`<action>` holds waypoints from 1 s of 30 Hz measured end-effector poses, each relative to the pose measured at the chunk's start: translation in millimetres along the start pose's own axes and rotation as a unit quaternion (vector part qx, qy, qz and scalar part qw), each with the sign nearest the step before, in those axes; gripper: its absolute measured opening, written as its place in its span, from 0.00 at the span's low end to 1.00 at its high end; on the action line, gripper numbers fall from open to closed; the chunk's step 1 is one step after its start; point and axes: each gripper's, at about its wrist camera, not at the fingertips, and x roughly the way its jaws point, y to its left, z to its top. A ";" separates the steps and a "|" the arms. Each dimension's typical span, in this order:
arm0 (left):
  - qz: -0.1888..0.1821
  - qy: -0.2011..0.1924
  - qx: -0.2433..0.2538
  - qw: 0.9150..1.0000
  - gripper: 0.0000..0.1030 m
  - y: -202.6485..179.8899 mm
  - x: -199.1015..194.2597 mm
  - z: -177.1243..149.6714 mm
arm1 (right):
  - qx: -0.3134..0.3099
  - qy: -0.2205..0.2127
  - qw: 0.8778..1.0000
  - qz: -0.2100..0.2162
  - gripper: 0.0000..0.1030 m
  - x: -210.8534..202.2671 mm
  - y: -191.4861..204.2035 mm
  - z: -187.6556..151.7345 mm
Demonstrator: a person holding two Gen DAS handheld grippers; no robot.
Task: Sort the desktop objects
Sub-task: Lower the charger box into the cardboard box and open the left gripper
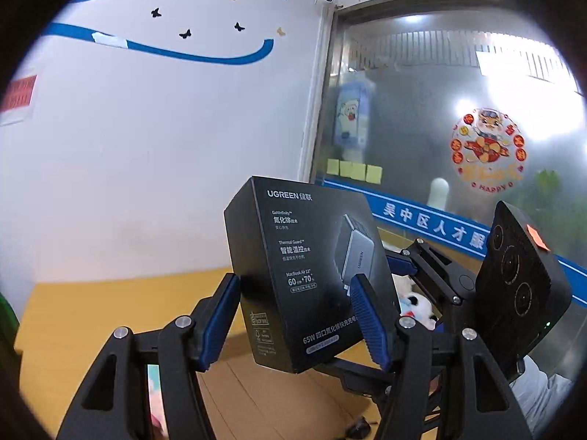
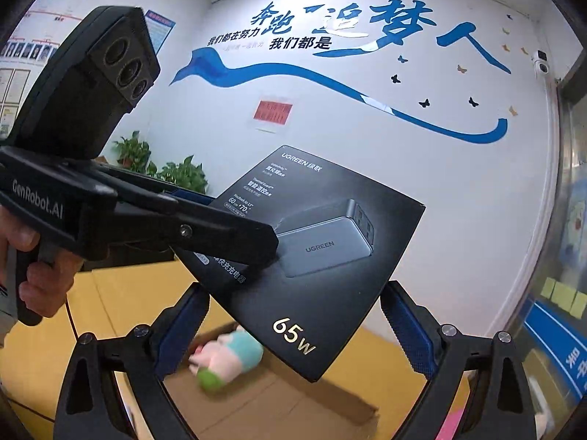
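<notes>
A black UGREEN charger box (image 1: pixel 312 275) is held in the air between the blue pads of my left gripper (image 1: pixel 297 322), tilted. It also shows in the right wrist view (image 2: pixel 319 256), with the left gripper's fingers (image 2: pixel 227 234) clamped on its left side. My right gripper (image 2: pixel 293 333) is open, its two blue pads standing apart on either side of the box's lower corner without clear contact. The right gripper's body (image 1: pixel 513 286) shows behind the box in the left wrist view. A pink and teal plush toy (image 2: pixel 223 359) lies in a cardboard box (image 2: pixel 293 403) below.
A yellow table (image 1: pixel 91 322) lies under both grippers. Another plush toy (image 1: pixel 414 304) sits behind the charger box. A white wall (image 2: pixel 367 128) with blue lettering stands behind, potted plants (image 2: pixel 161 165) at the left, and a glass partition (image 1: pixel 458 128) at the right.
</notes>
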 end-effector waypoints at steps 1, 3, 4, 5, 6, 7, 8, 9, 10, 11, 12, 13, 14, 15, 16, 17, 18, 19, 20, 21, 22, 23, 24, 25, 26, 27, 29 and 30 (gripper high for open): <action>0.004 0.000 0.001 1.000 0.60 3.7 5.0 5.0 | 0.001 -0.001 1.000 0.001 0.92 8.0 -6.7 4.8; 0.009 0.001 -0.004 1.000 0.60 17.8 19.9 15.8 | 0.006 0.004 1.000 0.007 0.92 12.3 -19.3 12.3; 0.010 0.003 -0.009 1.000 0.60 23.9 27.4 18.7 | 0.008 0.006 1.000 0.010 0.92 14.3 -22.0 20.2; 0.010 0.007 -0.017 1.000 0.60 33.3 35.7 21.3 | 0.011 0.012 1.000 0.016 0.92 24.2 -30.0 22.8; 0.009 0.012 -0.026 1.000 0.60 44.9 45.6 22.7 | 0.013 0.016 1.000 0.020 0.92 32.7 -34.4 23.7; 0.009 0.019 -0.037 0.999 0.60 57.8 58.3 22.3 | 0.015 0.024 0.999 0.024 0.92 45.8 -40.9 24.0; 0.010 0.027 -0.046 0.999 0.60 69.2 70.2 19.9 | 0.017 0.034 0.999 0.030 0.92 60.5 -46.7 21.5; 0.011 0.038 -0.057 0.998 0.60 82.0 83.1 16.0 | 0.019 0.044 0.998 0.035 0.92 73.9 -52.2 17.4; 0.011 0.053 -0.074 0.996 0.60 92.9 97.6 10.0 | 0.022 0.055 0.997 0.041 0.92 90.0 -57.4 12.3; 0.011 0.066 -0.090 0.994 0.60 102.2 110.0 3.2 | 0.028 0.073 0.996 0.052 0.92 111.4 -62.5 0.9; 0.011 0.078 -0.101 0.992 0.60 111.6 121.7 -5.8 | 0.032 0.081 0.995 0.057 0.92 123.2 -65.3 -7.2; 0.013 0.093 -0.111 0.989 0.60 120.0 136.3 -16.7 | 0.038 0.091 0.993 0.064 0.92 139.6 -69.5 -17.5; 0.017 0.109 -0.121 0.986 0.60 128.0 151.4 -29.3 | 0.049 0.106 0.990 0.073 0.92 158.8 -72.1 -35.9; 0.020 0.122 -0.130 0.984 0.59 134.7 163.5 -39.4 | 0.058 0.116 0.988 0.080 0.92 171.8 -73.9 -46.4; 0.022 0.136 -0.141 0.980 0.60 142.4 176.6 -52.4 | 0.068 0.128 0.985 0.088 0.92 185.0 -75.5 -60.4; 0.023 0.151 -0.153 0.976 0.60 149.4 188.8 -64.5 | 0.085 0.147 0.981 0.098 0.92 203.5 -76.6 -82.0; 0.024 0.170 -0.171 0.970 0.60 158.7 205.2 -81.4 | 0.095 0.160 0.977 0.103 0.92 215.1 -78.5 -96.4; 0.025 0.183 -0.182 0.966 0.60 165.2 215.3 -93.1 | 0.103 0.175 0.973 0.108 0.92 226.8 -78.0 -110.9; 0.026 0.199 -0.194 0.960 0.60 172.5 226.5 -106.8 | 0.112 0.193 0.968 0.112 0.92 240.7 -76.8 -129.5; 0.029 0.215 -0.206 0.954 0.60 178.5 238.8 -120.2 | 0.120 0.208 0.964 0.116 0.92 252.0 -75.3 -145.3; 0.033 0.232 -0.217 0.948 0.60 183.8 250.9 -135.7 | 0.129 0.225 0.958 0.122 0.92 264.8 -73.6 -164.9; 0.036 0.246 -0.225 0.942 0.60 187.7 259.5 -148.6 | 0.140 0.238 0.952 0.129 0.92 274.5 -73.0 -180.8; 0.039 0.263 -0.230 0.936 0.59 190.3 268.4 -161.3 | 0.148 0.247 0.948 0.135 0.92 282.6 -74.1 -190.2; 0.045 0.289 -0.235 0.927 0.58 192.6 279.2 -176.8 | 0.162 0.255 0.942 0.144 0.92 290.4 -73.8 -207.1; 0.048 0.307 -0.239 0.920 0.58 194.1 287.6 -190.1 | 0.175 0.258 0.939 0.146 0.85 295.7 -74.6 -219.5; 0.054 0.320 -0.253 0.911 0.57 196.8 295.3 -204.1 | 0.186 0.260 0.936 0.144 0.82 300.5 -77.5 -228.5; 0.059 0.343 -0.262 0.900 0.57 197.7 304.0 -223.4 | 0.168 0.285 0.932 0.148 0.81 312.0 -68.1 -246.5; 0.065 0.349 -0.259 0.898 0.56 196.6 306.0 -230.2 | 0.169 0.297 0.928 0.150 0.81 317.1 -64.9 -256.2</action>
